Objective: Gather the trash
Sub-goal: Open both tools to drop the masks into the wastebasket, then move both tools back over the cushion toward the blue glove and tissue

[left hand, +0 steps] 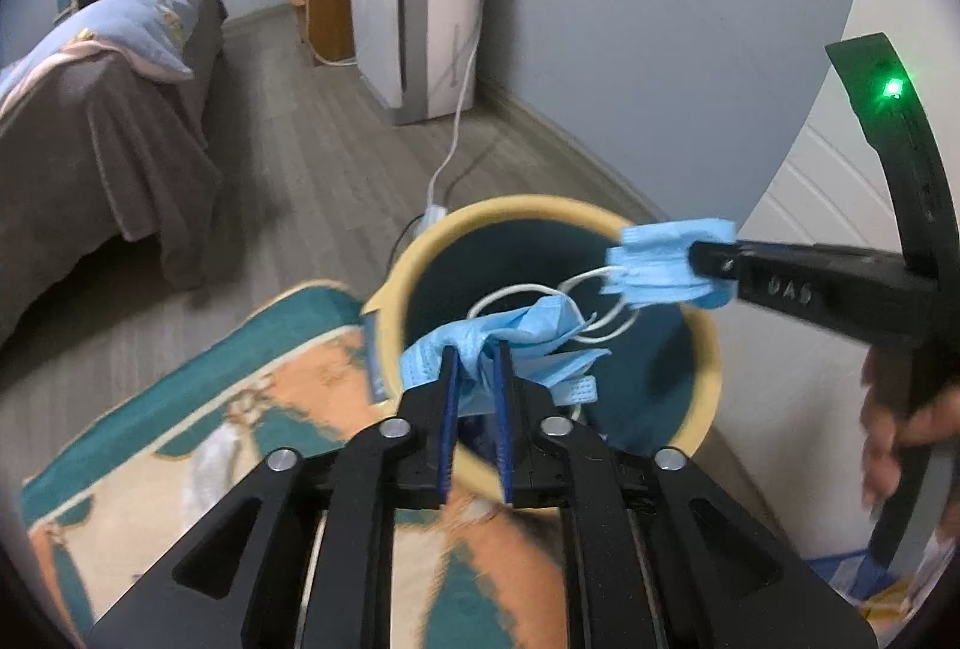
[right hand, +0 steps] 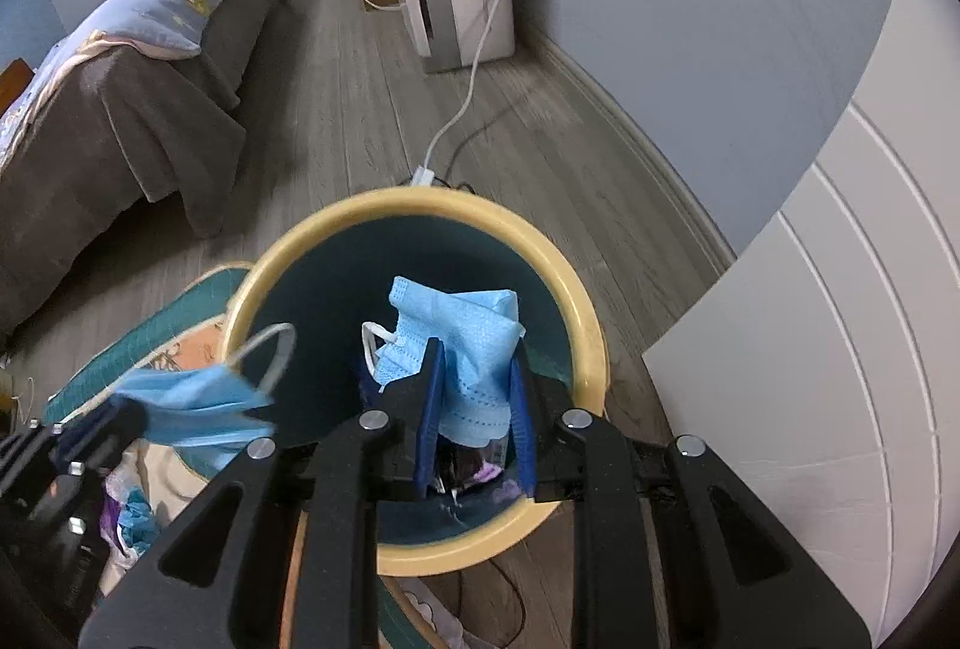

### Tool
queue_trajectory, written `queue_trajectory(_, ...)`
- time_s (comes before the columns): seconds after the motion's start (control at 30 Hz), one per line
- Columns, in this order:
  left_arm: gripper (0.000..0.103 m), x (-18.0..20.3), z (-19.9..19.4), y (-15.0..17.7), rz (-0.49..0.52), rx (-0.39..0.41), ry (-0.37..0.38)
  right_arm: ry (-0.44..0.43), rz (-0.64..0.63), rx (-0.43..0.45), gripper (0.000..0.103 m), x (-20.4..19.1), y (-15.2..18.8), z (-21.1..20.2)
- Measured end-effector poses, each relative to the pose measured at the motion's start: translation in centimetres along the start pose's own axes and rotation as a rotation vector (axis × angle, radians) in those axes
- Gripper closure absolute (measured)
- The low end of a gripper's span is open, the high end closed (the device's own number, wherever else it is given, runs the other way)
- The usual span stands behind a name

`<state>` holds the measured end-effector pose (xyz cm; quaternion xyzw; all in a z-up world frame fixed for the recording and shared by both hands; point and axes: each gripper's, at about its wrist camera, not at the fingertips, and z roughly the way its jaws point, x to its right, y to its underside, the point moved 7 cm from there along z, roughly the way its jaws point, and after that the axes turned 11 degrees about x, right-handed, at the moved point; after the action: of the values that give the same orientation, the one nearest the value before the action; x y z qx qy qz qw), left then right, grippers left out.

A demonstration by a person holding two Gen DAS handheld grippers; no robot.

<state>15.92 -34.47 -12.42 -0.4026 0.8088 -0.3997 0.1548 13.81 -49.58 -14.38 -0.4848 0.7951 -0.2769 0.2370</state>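
Both claws hold crumpled blue face masks over the yellow-rimmed bin (right hand: 591, 331) — right claw (right hand: 474, 379) dead centre, its mask (right hand: 462, 325) above the opening; left claw (left hand: 477, 367) with its mask (left hand: 516, 328) nearer the rim.

Grey plank floor (right hand: 360, 121), pale blue wall (left hand: 630, 19), brown-draped bed (left hand: 90, 139), patterned rug (left hand: 210, 439).

Both face masks are light blue with white ear loops: one (left hand: 516, 343) in the left tool (left hand: 477, 367), one (right hand: 462, 343) in the right tool (right hand: 474, 385). The tools are black with blue pads (right hand: 429, 427). The bin (right hand: 585, 325) has a pale yellow rim and dark teal inside. The rug (left hand: 180, 439) is patterned in teal, orange and cream. The floor (right hand: 360, 121) is grey wood-grain.
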Motion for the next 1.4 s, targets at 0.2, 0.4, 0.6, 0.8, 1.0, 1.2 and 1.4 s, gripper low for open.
queue_trajectory(0.2, 0.039, 1.3, -0.5, -0.7, 0.054, 0.045, 0.02, -0.016, 0.001, 0.022, 0.058, -0.2, -0.8, -0.3)
queue_trajectory(0.4, 0.011, 0.2, -1.7, 0.2, 0.035, 0.053, 0.0, -0.024, -0.012, 0.035, 0.016, -0.9, -1.1, -0.6)
queue_trajectory(0.6, 0.007, -3.9, -5.0, 1.3, -0.002, 0.072, -0.065, -0.033, -0.046, 0.062, 0.006, -2.5, -1.8, -1.4)
queue_trajectory(0.8, 0.007, -11.4, -9.0, 2.9, -0.075, 0.072, -0.195, -0.04, -0.08, 0.057, 0.006, -4.4, -1.8, -1.4)
queue_trajectory(1.0, 0.006, -18.7, -13.6, 4.7, -0.136, 0.065, -0.336, -0.071, -0.133, 0.067, 0.006, -7.5, -1.6, -2.2)
queue_trajectory(1.2, 0.006, -23.2, -18.2, 6.9, -0.217, 0.066, -0.419, -0.109, -0.214, 0.078, 0.006, -10.8, -1.3, -2.9)
queue_trajectory(1.4, 0.006, -25.5, -19.4, 8.9, -0.41, 0.07, -0.397, -0.157, -0.264, 0.073, 0.006, -14.1, -0.8, -3.3)
